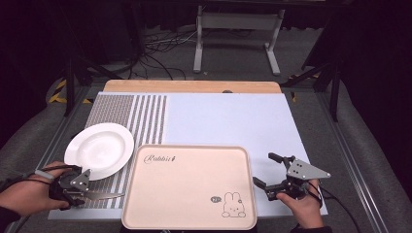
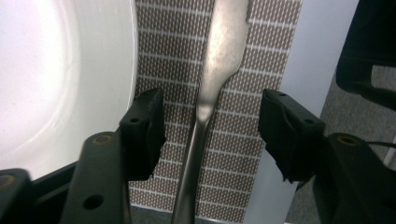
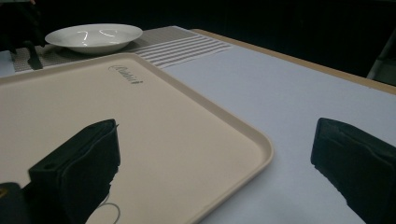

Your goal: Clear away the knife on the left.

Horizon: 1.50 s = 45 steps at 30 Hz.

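Dark room, floor cables and a frame leg behind the table (image 1: 194,86). On it lies a pale mat (image 1: 228,121) with a striped patch at its left, then a beige tray (image 1: 189,187) with a rabbit print at the near edge, then a white plate (image 1: 99,149) left of the tray on the stripes.

Smallest item is the knife (image 1: 104,196): it lies flat on the striped patch, just near of the plate and left of the tray, blade tip pointing toward the tray, handle toward the left gripper (image 1: 73,194). In the left gripper view the knife (image 2: 205,116) runs straight up between the two black jaws, long axis in line with the gripper's reach, handle end nearest. The jaws stand half open with clear gaps on both sides of the handle, so no pad is pressing; whether the handle sits low enough for the pads to catch is hard to judge.

Left hand is far nearer; the right gripper (image 1: 272,172) rests well apart on the tray's right side, jaws wide and empty over the tray (image 3: 140,140) corner.

Likely next: closing on the handle.
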### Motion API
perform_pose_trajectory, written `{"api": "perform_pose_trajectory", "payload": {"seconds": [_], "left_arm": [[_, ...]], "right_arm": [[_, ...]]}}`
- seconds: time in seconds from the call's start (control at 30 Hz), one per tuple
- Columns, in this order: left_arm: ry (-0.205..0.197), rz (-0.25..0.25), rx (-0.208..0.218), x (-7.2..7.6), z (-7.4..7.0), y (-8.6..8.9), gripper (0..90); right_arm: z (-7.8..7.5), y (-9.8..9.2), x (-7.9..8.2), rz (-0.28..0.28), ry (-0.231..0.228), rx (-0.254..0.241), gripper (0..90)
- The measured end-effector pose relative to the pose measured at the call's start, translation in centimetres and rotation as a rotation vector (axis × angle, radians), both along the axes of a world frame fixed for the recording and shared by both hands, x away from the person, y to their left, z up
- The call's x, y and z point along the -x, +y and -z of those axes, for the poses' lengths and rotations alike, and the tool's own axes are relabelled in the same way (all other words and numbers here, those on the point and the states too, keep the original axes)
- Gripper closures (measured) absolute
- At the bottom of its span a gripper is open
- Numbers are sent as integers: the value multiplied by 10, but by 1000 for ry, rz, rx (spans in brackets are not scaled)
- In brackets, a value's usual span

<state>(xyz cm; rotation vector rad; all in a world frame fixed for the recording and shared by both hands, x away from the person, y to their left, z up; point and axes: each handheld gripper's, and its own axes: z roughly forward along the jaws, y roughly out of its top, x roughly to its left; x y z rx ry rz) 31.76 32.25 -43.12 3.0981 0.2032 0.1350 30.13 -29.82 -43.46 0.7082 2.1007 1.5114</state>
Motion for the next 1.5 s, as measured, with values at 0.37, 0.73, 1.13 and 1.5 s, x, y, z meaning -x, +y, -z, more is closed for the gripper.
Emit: {"api": "perform_pose_trajectory", "payload": {"seconds": [0.37,0.73,1.13,1.5], "left_arm": [[26,34,-101,-6,6,7,651],[32,96,-138,-8,10,4,792],[43,107,-159,-9,10,0,799],[108,43,-153,-11,7,3,801]], "right_arm": [[0,1,1,-18,-3,0,25],[-1,1,1,-31,-1,-13,25],[-2,1,2,-40,-7,-22,25],[-2,1,2,-43,0,-30,25]]}}
